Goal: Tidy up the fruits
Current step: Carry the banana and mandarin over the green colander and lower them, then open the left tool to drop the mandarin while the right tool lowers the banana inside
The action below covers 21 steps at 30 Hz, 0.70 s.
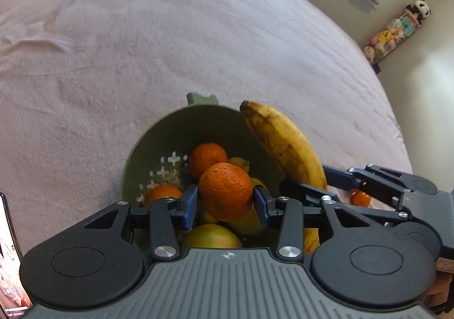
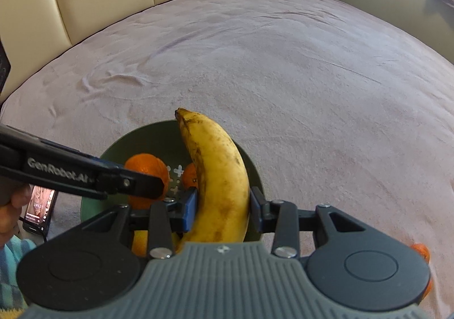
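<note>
Two claws over a green bowl on the bed

A phone (image 2: 38, 212) lies far left; the left claw (image 1: 226, 201) pinches an orange (image 1: 226, 191) above the green bowl (image 1: 142, 160) of fruit; the right claw (image 2: 222, 207) clamps a banana (image 2: 218, 177) across the bowl's rim; a loose orange (image 1: 361, 197) sits on the bed (image 1: 142, 35) beyond.

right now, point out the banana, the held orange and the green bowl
banana (image 2: 220, 177), right wrist view, middle of its spotted peel
held orange (image 1: 225, 191), left wrist view, centre of its skin
green bowl (image 1: 181, 131), left wrist view, bare inner wall
</note>
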Available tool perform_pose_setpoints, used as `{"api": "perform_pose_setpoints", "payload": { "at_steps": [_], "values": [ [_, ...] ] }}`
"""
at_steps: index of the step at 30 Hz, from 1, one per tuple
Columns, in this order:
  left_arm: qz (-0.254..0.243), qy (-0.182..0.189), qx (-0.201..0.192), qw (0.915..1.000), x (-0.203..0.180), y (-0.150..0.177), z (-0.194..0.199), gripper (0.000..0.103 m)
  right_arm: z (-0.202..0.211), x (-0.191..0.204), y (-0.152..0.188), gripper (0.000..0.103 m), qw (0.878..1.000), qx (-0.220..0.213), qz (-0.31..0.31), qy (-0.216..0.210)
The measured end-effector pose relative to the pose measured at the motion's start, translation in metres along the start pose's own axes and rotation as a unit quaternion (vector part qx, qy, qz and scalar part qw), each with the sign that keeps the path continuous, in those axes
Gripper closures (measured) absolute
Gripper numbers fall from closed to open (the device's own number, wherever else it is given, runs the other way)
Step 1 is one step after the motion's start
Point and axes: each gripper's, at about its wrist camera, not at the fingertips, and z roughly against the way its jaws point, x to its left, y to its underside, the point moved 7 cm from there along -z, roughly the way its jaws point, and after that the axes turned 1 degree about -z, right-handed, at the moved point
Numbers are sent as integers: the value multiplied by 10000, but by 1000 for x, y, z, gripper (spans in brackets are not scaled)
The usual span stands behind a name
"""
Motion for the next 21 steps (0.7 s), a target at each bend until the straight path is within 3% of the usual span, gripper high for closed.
{"api": "perform_pose_setpoints", "payload": {
  "at_steps": [14, 21],
  "values": [
    [75, -529, 457, 9975, 9, 12, -19, 55, -16, -2, 3, 67, 9998, 157, 129, -87],
    [62, -530, 504, 9973, 10, 14, -20, 55, -22, 1, 4, 67, 9996, 224, 187, -59]
  ]
}}
